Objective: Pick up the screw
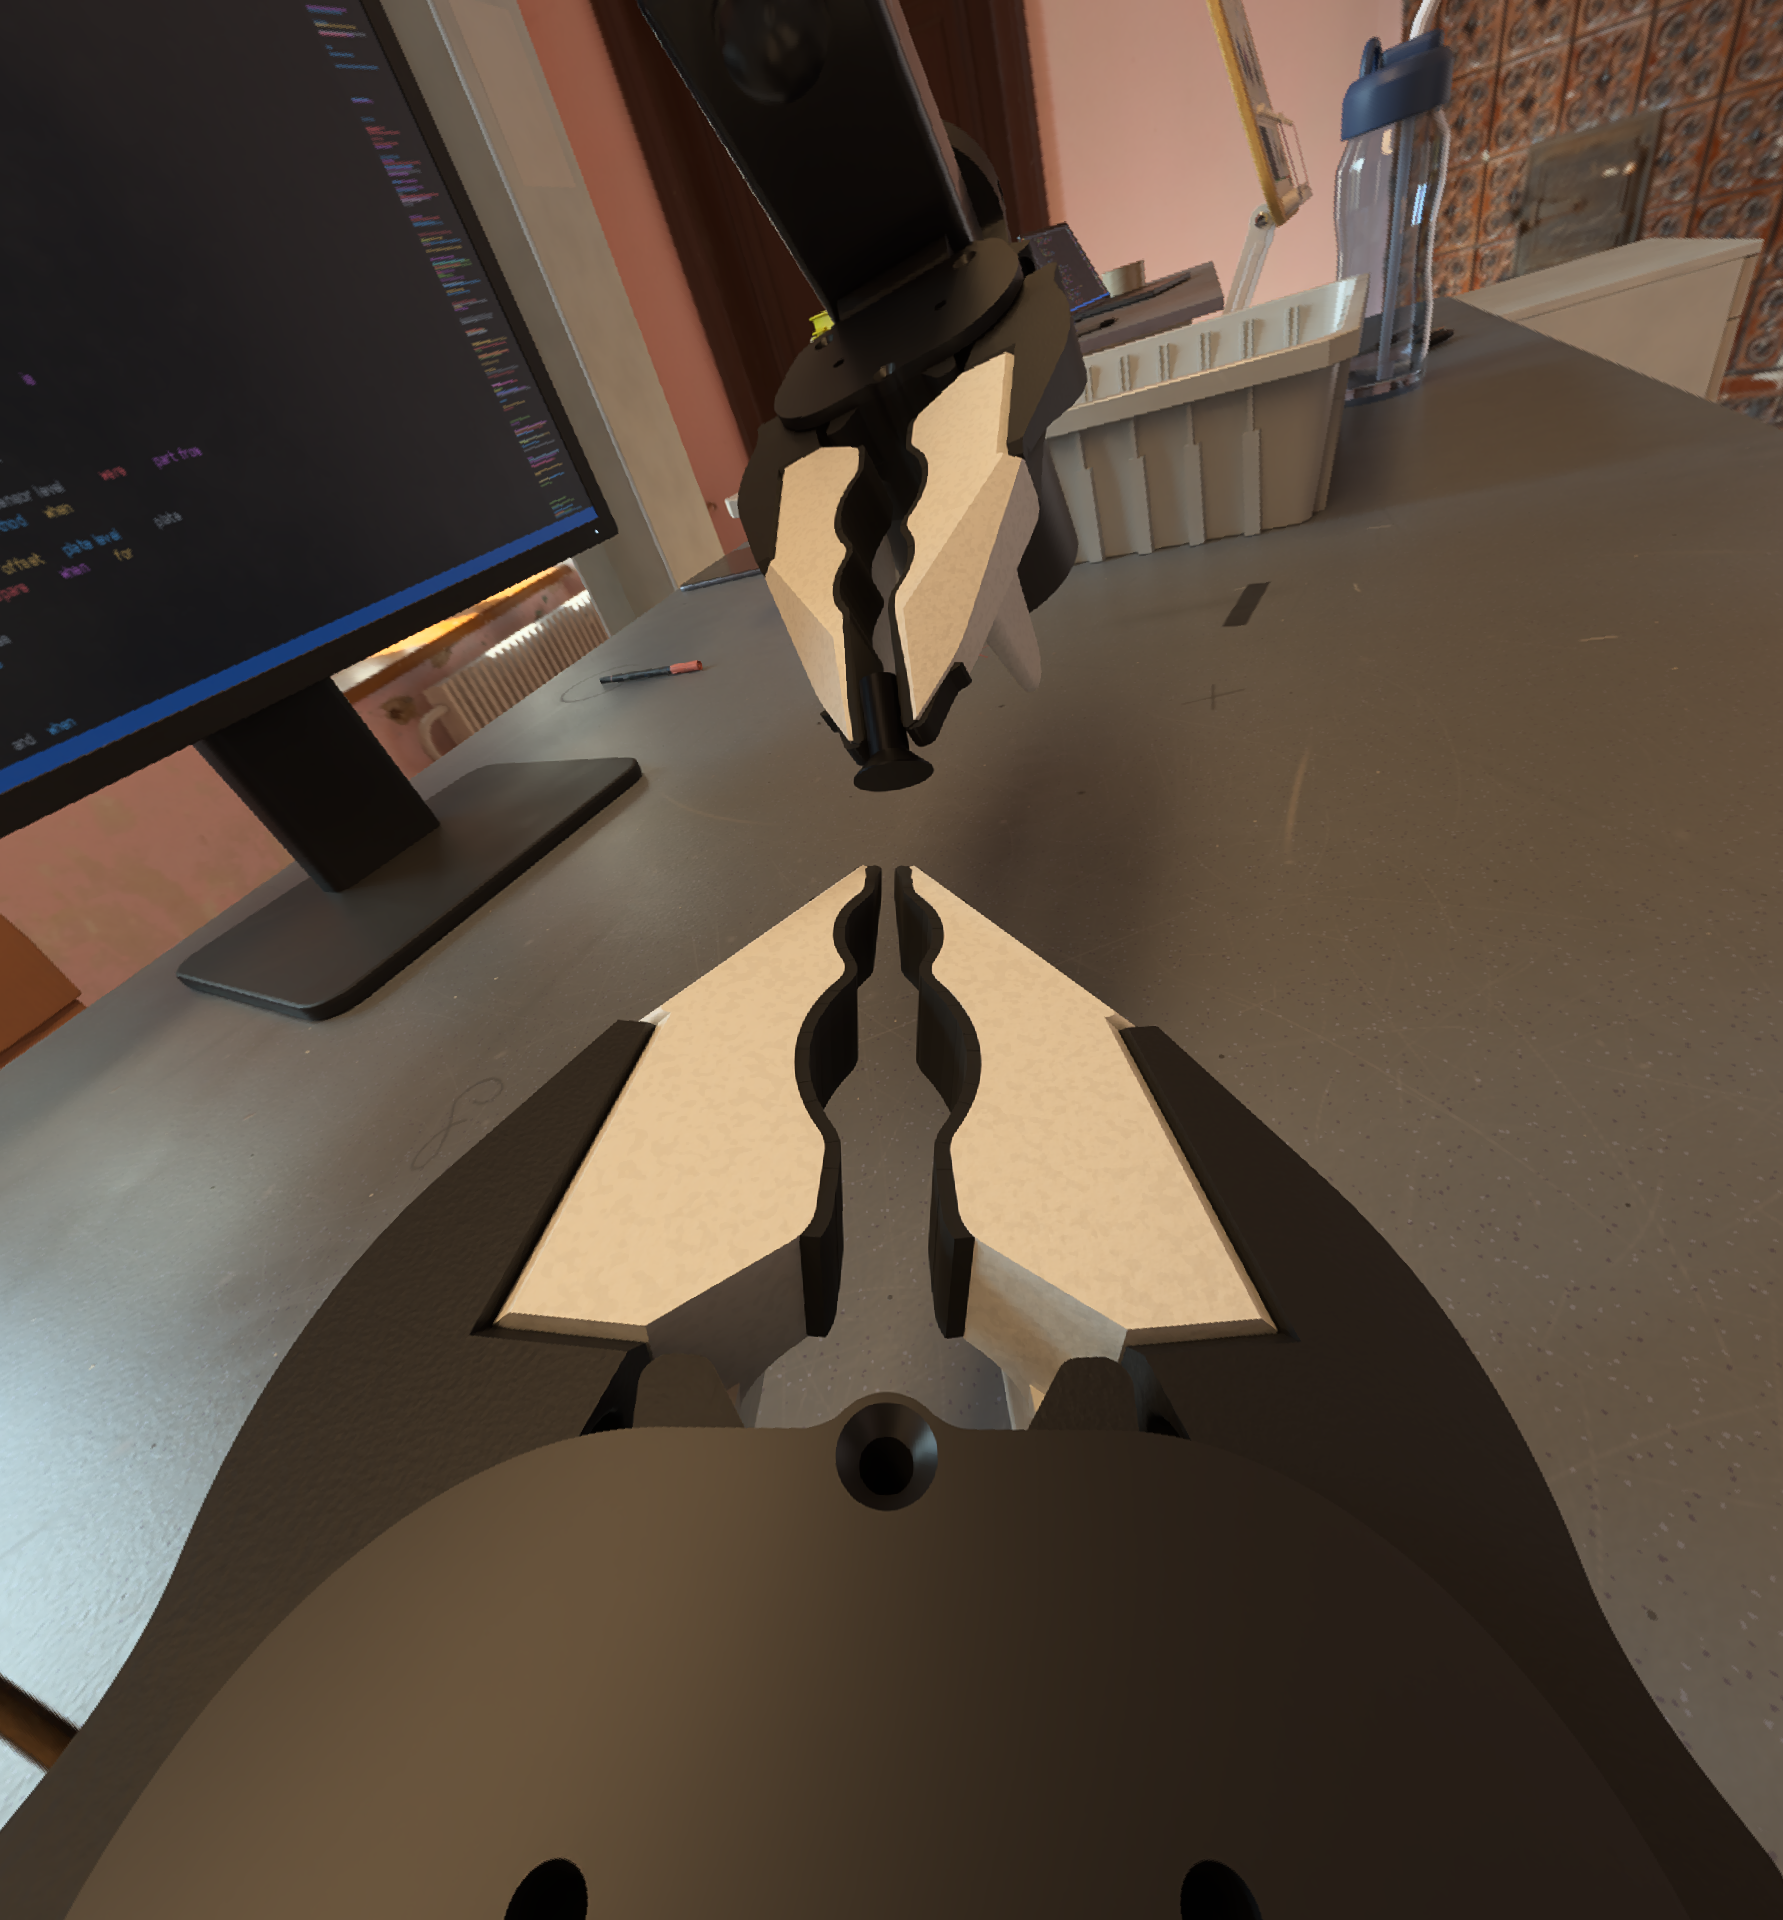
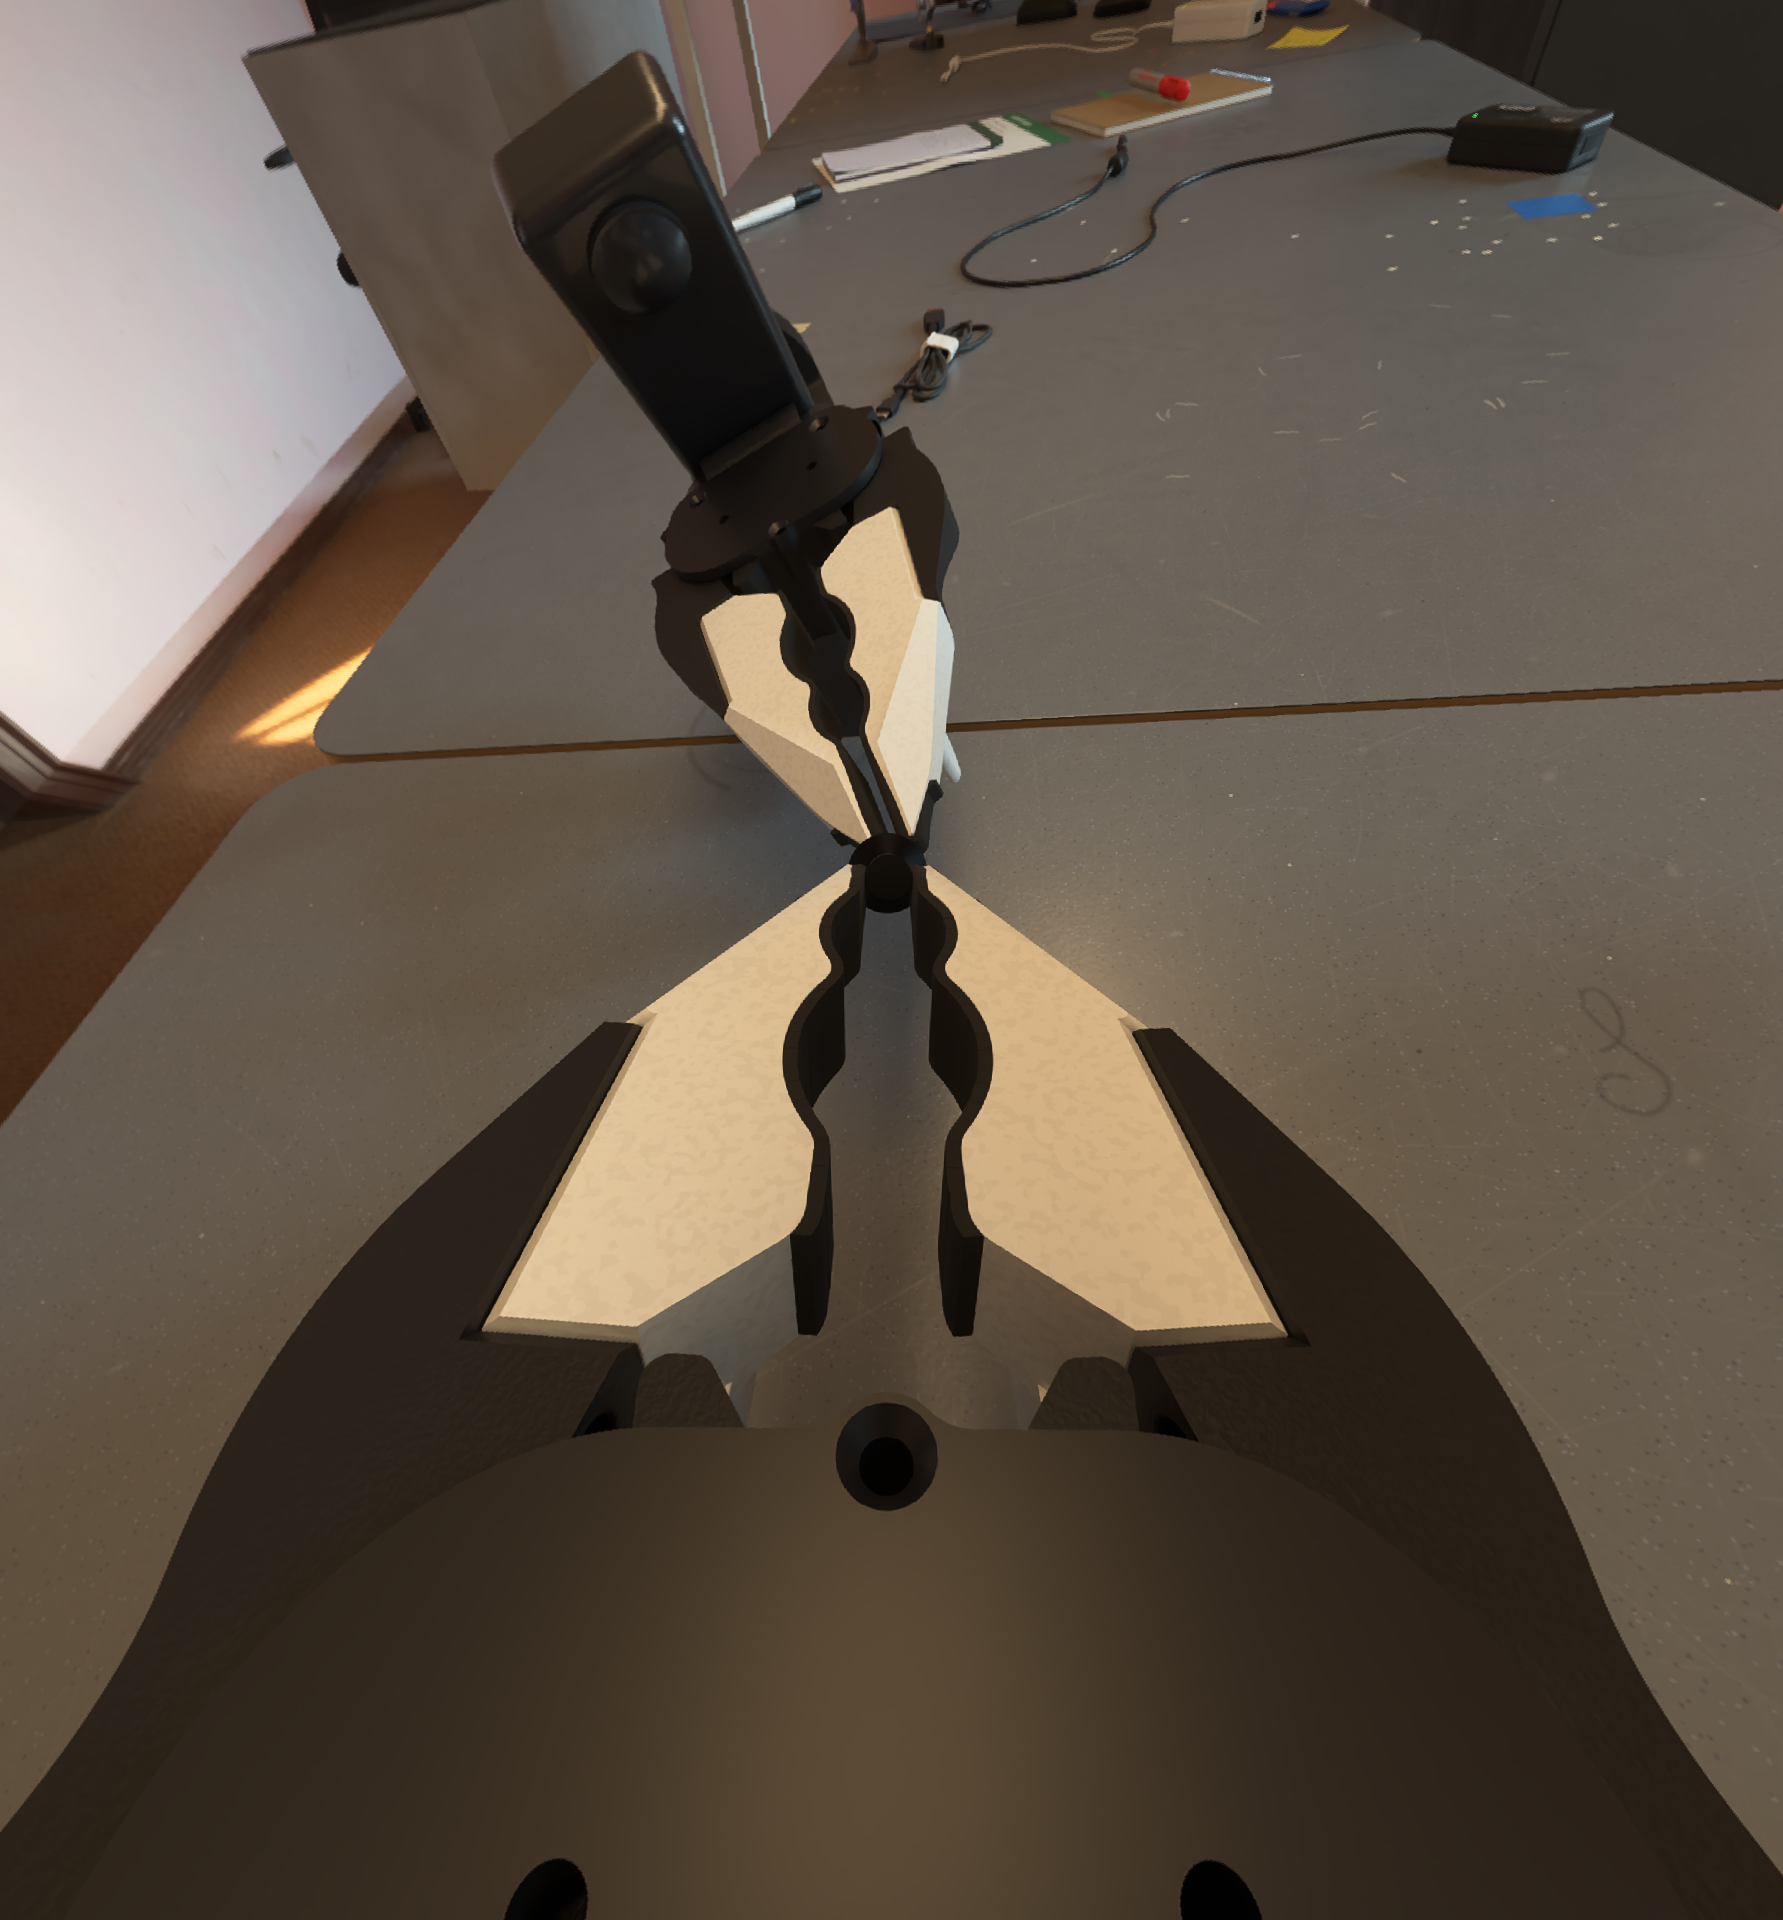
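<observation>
The screw (image 1: 887, 750) is short and black, with a flat round head pointing down. In the left wrist view my right gripper (image 1: 882, 717) is shut on its shank and holds it just above the grey table (image 1: 1386, 935). In the right wrist view the screw (image 2: 885, 871) sits pinched at the very tips of my right gripper (image 2: 887, 885). My left gripper (image 1: 887, 873) is shut and empty, with its tips a short way in front of the screw head and not touching it. It also faces me in the right wrist view (image 2: 882, 828).
A monitor (image 1: 191, 364) on a stand is at the left, with a pen (image 1: 648, 673) behind it. A white bin (image 1: 1209, 447) and a water bottle (image 1: 1386, 208) stand at the back. The other view shows a black cable (image 2: 1126, 229), a coiled cable (image 2: 939, 353), a black box (image 2: 1531, 135) and the table's left edge (image 2: 274, 790).
</observation>
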Robot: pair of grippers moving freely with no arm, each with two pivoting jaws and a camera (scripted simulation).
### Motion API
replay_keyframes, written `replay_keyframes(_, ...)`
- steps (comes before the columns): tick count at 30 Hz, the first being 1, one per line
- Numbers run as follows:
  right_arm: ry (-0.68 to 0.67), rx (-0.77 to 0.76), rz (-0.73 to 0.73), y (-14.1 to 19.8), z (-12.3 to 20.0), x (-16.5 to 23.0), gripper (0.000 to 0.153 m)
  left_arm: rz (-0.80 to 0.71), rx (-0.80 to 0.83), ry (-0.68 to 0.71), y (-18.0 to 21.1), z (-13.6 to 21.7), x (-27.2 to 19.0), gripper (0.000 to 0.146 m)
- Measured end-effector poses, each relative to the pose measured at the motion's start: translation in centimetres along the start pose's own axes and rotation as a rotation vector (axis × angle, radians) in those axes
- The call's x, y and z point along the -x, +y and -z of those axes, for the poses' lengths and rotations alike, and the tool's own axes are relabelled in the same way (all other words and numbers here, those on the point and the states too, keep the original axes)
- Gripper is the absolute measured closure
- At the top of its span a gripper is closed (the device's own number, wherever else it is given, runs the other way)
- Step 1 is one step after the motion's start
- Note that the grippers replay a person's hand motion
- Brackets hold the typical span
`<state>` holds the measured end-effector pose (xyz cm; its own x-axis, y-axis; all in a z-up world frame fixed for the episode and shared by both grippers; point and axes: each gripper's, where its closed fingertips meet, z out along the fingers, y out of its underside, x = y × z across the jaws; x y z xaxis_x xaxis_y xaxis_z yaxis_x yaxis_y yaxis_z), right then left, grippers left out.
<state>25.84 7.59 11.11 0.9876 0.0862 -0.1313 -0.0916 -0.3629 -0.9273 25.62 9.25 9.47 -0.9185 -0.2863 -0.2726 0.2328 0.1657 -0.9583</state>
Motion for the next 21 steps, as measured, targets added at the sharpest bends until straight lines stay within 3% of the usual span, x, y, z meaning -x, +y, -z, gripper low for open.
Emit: replay_keyframes(21, 0.049, 0.108, 0.196, 0.25, -0.25, 0.98, 0.145, 0.004, 0.011, 0.088, 0.21, 0.04, -0.81, 0.144)
